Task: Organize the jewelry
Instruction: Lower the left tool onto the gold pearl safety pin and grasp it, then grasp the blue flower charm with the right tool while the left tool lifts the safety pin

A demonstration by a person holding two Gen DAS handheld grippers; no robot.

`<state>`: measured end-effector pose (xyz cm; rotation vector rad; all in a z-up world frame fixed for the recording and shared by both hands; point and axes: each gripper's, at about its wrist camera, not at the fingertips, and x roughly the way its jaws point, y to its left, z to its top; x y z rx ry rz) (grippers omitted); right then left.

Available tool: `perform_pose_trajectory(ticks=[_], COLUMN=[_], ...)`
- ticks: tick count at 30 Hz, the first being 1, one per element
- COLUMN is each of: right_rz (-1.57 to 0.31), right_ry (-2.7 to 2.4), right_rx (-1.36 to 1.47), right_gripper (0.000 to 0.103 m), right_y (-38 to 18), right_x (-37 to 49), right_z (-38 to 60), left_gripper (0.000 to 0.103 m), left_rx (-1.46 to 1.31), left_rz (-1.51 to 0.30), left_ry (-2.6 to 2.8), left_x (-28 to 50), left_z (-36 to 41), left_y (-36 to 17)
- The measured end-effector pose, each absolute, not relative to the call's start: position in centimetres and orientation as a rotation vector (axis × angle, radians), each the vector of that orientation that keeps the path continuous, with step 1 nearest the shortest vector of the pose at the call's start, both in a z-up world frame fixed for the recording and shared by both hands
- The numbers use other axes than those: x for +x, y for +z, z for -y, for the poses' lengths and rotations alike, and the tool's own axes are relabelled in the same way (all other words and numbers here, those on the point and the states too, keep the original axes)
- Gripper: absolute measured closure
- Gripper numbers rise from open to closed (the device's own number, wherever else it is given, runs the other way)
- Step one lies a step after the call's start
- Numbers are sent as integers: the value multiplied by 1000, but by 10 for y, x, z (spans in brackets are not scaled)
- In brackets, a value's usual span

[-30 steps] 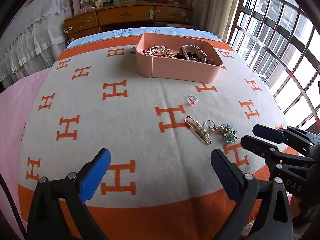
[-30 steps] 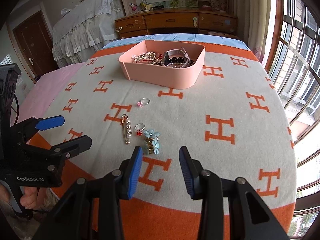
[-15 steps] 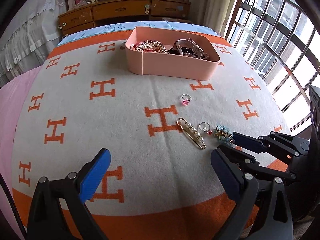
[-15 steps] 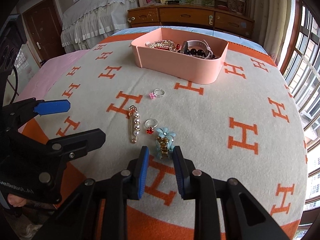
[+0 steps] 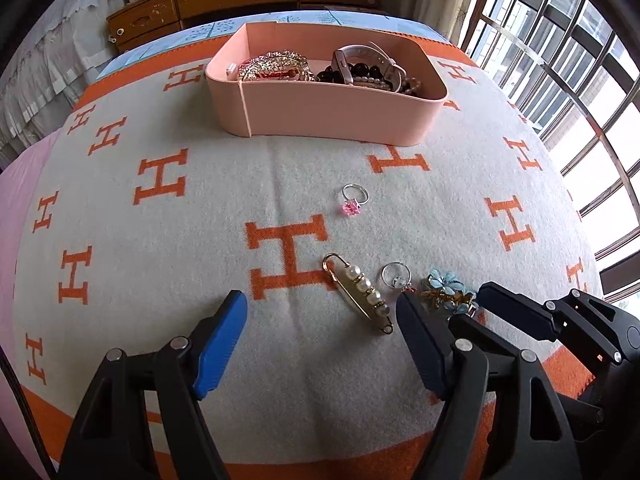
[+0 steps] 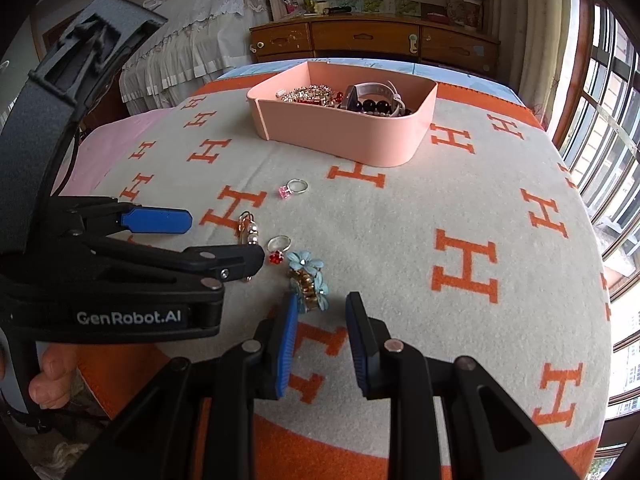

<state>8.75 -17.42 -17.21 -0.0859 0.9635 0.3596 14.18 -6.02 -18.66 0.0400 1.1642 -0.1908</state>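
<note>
A pink tray (image 5: 344, 112) (image 6: 352, 136) holding several bracelets and a watch stands at the far side of the blanket. On the blanket lie a pink-stone ring (image 5: 352, 200) (image 6: 294, 189), a pearl pin (image 5: 360, 292) (image 6: 248, 232), a red-stone ring (image 5: 396, 276) (image 6: 278, 248) and a blue flower clip (image 5: 446, 290) (image 6: 308, 280). My right gripper (image 6: 320, 312) (image 5: 472, 308) is open, its fingertips at either side of the clip's near end. My left gripper (image 5: 324, 312) (image 6: 224, 240) is wide open, low over the pearl pin.
The orange-and-white H-pattern blanket (image 5: 180, 240) covers the surface. A wooden dresser (image 6: 360, 40) stands behind. Barred windows (image 5: 580, 80) run along the right. A white-covered bed (image 6: 192, 40) is at the back left.
Both grippers moved forward and down toward the loose jewelry. The right gripper's jaws now flank the blue flower clip. The left gripper now hovers over the pearl pin.
</note>
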Motion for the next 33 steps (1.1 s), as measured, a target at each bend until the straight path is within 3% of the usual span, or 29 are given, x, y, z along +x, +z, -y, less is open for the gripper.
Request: perform_pose_trajectory(ticks=[4, 7, 9, 14, 22, 24, 28, 33], right_rz=[-955, -952, -949, -943, -935, -934, -934, -928], right_ry=[361, 355, 348, 352, 394, 412, 432, 458], right_rx=[-68, -53, -45, -32, -52, -68, -69, -83], right_gripper=[78, 78, 78, 78, 78, 78, 78, 78], right_y=[-173, -173, -172, -172, -171, -171, -172, -170], right_x=[88, 88, 88, 87, 85, 84, 84, 81], right_z=[181, 188, 192, 199, 201, 200, 202, 201], left_gripper=[43, 65, 88, 98, 97, 88, 86, 58], left_rx=[91, 105, 111, 57, -77, -104, -117, -68], left_rz=[-1150, -1140, -1132, -1118, -1092, -1084, -1084, -1080], left_ry=[-166, -173, -184, -248, -325, -323, -333, -374], left_x=[143, 143, 141, 133, 121, 119, 122, 122], left_z=[71, 73, 71, 44, -4, -13, -17, -3], left_y=[-185, -182, -180, -180, -185, -185, -186, -183])
